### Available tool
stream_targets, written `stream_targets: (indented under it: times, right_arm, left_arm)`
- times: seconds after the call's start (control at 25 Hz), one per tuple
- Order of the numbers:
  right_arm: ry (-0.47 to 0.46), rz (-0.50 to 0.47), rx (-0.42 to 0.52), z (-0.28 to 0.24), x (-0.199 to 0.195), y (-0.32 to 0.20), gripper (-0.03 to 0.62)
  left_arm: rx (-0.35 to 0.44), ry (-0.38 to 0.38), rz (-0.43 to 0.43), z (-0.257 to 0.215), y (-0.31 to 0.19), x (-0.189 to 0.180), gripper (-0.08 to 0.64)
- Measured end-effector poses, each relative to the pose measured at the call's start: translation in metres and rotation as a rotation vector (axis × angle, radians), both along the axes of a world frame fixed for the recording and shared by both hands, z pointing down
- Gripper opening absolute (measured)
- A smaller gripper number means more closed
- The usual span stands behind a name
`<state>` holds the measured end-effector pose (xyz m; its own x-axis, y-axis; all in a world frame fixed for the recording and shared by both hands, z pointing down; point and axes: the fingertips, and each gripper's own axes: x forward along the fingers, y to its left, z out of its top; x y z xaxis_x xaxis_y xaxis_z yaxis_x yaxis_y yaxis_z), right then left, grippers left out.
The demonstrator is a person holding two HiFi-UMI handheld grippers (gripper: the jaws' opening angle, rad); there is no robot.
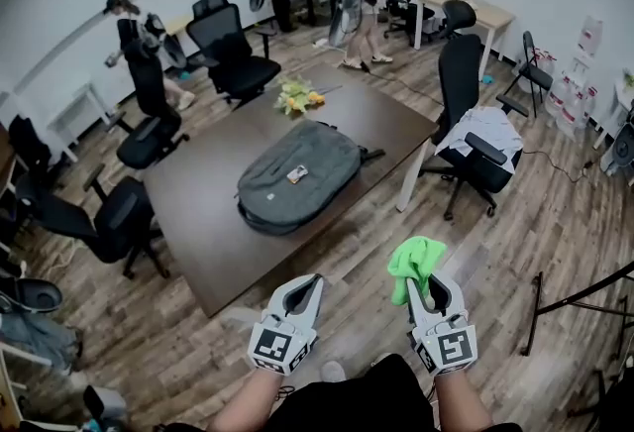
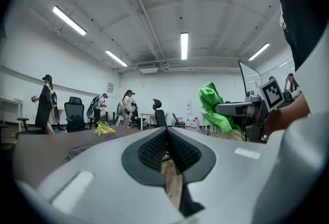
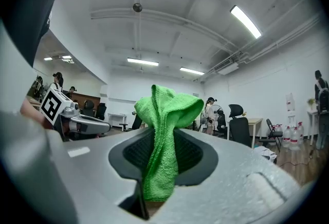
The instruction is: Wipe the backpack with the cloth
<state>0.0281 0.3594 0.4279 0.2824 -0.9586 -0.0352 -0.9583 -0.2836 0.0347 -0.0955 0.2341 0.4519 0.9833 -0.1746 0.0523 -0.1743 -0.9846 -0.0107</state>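
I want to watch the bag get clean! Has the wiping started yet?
Not yet. Done: the green cloth is picked up, pinched in the right gripper. Right now both grippers hover short of the table, the left gripper shut and empty. Left to do: reach the grey backpack lying on the table and wipe it.

We see a bright green cloth (image 1: 416,260), plain and without print. The backpack (image 1: 297,177) is dark grey with one small pale patch. The table (image 1: 198,222) is dark brown, and the floor (image 1: 555,252) shows brown-grey wood planks. The left gripper (image 1: 316,279) and the right gripper (image 1: 432,283) are light grey, with black ribbed pads (image 2: 153,149) and black-and-white square markers (image 1: 280,345). The chairs (image 1: 233,54) are black and the flowers (image 1: 295,99) are yellow.
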Motion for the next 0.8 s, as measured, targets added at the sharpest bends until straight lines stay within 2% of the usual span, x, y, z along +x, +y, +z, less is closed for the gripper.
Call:
stream_targets:
  times: [0.2, 0.44, 0.8]
  right_arm:
    - [-0.025, 0.016, 0.014, 0.000, 0.009, -0.011, 0.104]
    - [-0.078, 0.008, 0.008, 0.010, 0.058, -0.048, 0.104]
    - [-0.071, -0.126, 0.013, 0.007, 0.127, -0.130, 0.103]
  left_arm:
    - [-0.023, 0.004, -0.012, 0.010, -0.013, 0.004, 0.017]
    - [-0.016, -0.005, -0.041, 0.008, -0.043, 0.039, 0.017]
    - [0.005, 0.015, -0.126, -0.005, -0.101, 0.107, 0.017]
